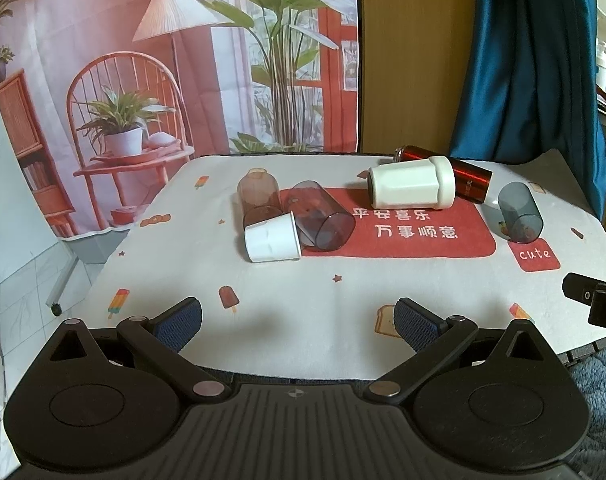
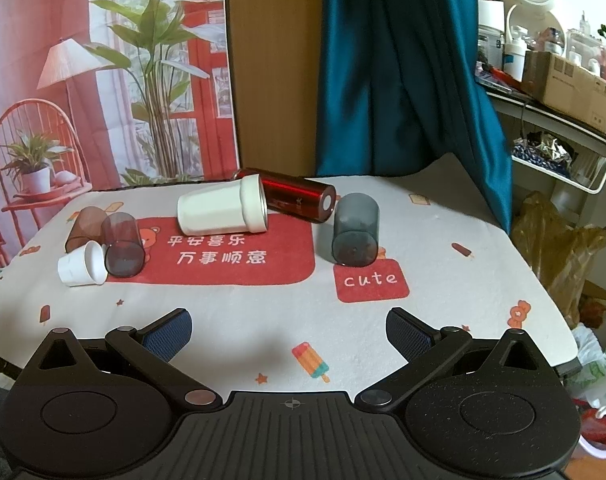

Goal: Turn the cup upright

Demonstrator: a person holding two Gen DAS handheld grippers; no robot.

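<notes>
Several cups lie on their sides on the table. A small white cup (image 1: 271,237) (image 2: 82,266) lies at the left, beside a smoky grey cup (image 1: 323,220) (image 2: 123,245) and a brown cup (image 1: 259,194) (image 2: 85,232). A large white cup (image 1: 411,182) (image 2: 223,210) lies at the back against a red metallic bottle (image 1: 459,172) (image 2: 299,197). Another grey cup (image 1: 519,210) (image 2: 356,230) lies at the right. My left gripper (image 1: 297,320) is open and empty near the front edge. My right gripper (image 2: 289,332) is open and empty, also at the front.
A patterned cloth (image 1: 303,292) with a red mat (image 1: 415,232) covers the table. A printed backdrop (image 1: 143,60) and a blue curtain (image 2: 403,72) hang behind. A cluttered shelf (image 2: 555,92) stands to the right. The right gripper's edge (image 1: 595,300) shows at the right of the left wrist view.
</notes>
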